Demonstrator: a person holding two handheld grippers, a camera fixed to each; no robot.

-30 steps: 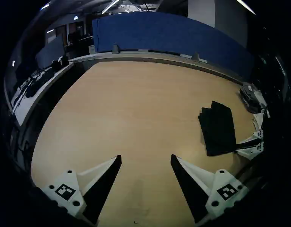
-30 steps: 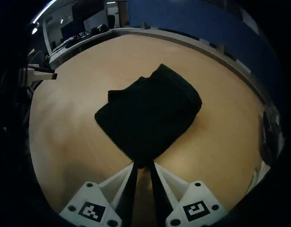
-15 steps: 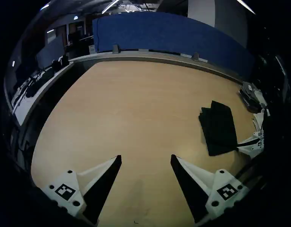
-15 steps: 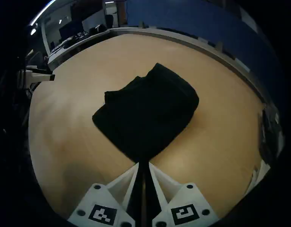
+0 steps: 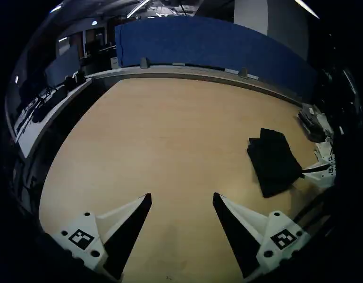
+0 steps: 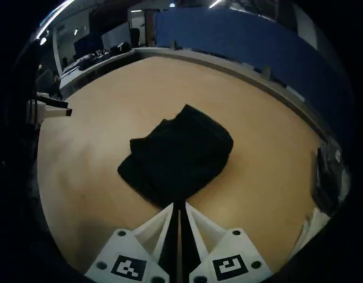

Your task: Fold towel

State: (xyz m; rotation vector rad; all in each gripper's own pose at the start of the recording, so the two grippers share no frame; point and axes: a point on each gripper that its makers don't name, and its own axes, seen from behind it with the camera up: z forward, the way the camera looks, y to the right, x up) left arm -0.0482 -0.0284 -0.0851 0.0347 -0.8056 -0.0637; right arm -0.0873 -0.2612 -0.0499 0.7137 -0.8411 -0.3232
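A black towel (image 6: 179,153), folded into a thick bundle, lies on the wooden table (image 6: 257,141). My right gripper (image 6: 179,206) is shut, its fingertips pinching the towel's near corner, which narrows into them. In the left gripper view the same towel (image 5: 274,160) lies at the right, with the right gripper (image 5: 316,170) touching its near-right edge. My left gripper (image 5: 181,203) hovers over bare table, open with nothing between its fingers. It also appears as a white gripper (image 6: 49,106) at the far left of the right gripper view, well apart from the towel.
A blue partition (image 5: 205,42) runs along the table's far edge. Dark objects (image 6: 327,177) sit at the table's right end. Desks with monitors and chairs (image 5: 44,94) stand beyond the left edge. Wide bare wood (image 5: 172,132) stretches left of the towel.
My right gripper's fingers closed fully on the towel's near corner and drew back, so the towel looks smaller and farther. The left gripper has stayed still.
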